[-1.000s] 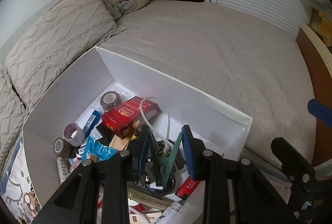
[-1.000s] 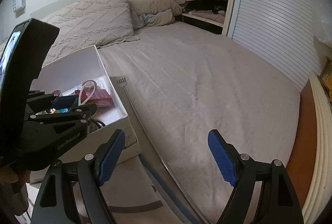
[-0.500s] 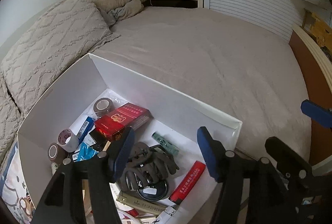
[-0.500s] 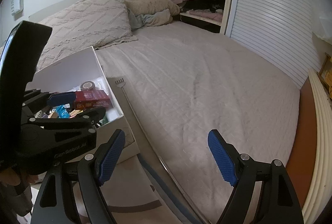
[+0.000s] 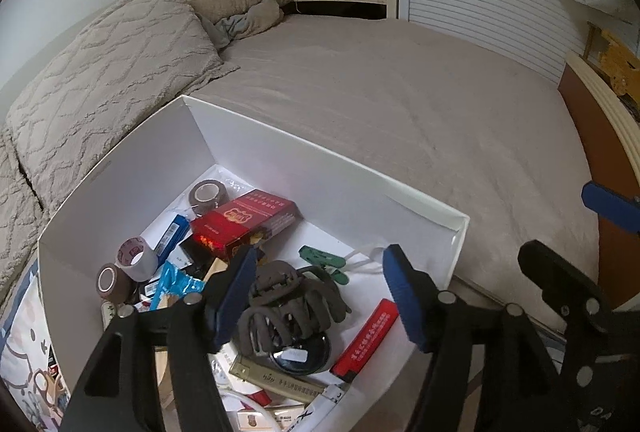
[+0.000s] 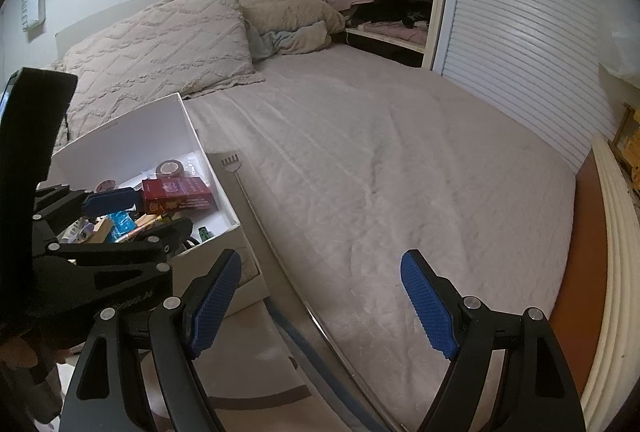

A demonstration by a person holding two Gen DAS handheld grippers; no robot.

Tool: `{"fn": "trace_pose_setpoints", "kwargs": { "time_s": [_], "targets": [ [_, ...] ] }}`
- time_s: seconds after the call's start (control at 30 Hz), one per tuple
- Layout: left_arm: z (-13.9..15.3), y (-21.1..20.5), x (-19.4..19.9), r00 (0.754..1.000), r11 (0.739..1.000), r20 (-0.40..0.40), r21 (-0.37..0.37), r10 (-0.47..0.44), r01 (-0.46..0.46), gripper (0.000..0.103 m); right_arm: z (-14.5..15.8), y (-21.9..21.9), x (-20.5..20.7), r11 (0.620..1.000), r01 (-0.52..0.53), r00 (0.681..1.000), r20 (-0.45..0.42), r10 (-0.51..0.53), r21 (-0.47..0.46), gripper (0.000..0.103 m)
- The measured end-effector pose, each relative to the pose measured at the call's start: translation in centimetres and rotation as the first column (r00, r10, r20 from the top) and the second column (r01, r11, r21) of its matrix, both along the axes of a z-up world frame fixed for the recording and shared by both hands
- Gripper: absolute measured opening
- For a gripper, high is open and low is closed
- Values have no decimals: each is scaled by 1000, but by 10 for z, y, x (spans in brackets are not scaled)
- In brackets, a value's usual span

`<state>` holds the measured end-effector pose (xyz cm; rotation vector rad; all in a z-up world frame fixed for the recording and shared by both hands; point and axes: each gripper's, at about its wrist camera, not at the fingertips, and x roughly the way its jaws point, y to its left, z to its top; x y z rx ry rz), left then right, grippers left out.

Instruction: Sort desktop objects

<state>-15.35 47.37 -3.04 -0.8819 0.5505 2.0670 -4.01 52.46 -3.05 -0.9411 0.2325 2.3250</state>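
Left gripper (image 5: 320, 292) fingers are opening over the box (image 5: 256, 136), nothing between; peg (image 5: 325, 259) is lying inside. Should be lifting straight, clearing the rim. Right gripper (image 6: 320, 306) is hanging wide open, empty, over the bed (image 6: 400, 160) edge.

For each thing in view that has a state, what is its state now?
White box: open, no lid, holding many items.
Green clothespin: lying in the box, free.
Brown hair claw: lying in the box.
Red carton: closed, lying flat.
Left tongs: opening, nothing gripped, above the box.
Right tongs: open, empty.
Wardrobe shutter door: slid aside, shelves exposed.
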Motion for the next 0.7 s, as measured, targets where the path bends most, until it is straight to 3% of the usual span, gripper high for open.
{"fn": "trace_pose_setpoints", "kwargs": {
  "time_s": [0.17, 0.37, 0.47, 0.53, 0.57, 0.7],
  "targets": [
    [7, -15, -1, 1000, 999, 12, 36, 23, -24, 81, 3, -5, 0, 1000, -6, 1000, -3, 6, 21, 82],
    [25, -46, 3, 994, 992, -58, 88, 92, -86, 103, 9, -14, 0, 999, -17, 1000, -23, 17, 41, 82],
    [32, -64, 1, 992, 986, -51, 121, 118, -111, 103, 11, -18, -1, 999, -27, 999, -35, 28, 37, 82],
    [35, -77, -1, 989, 981, -42, 142, 140, -132, 103, 12, -21, -1, 999, -30, 999, -44, 32, 34, 93],
    [36, -82, -2, 988, 979, -39, 149, 149, -141, 103, 13, -23, -1, 999, -30, 998, -50, 32, 40, 103],
    [41, -105, -2, 982, 967, -27, 186, 185, -177, 103, 17, -30, 1, 999, -37, 996, -74, 40, 37, 103]
  ]
}}
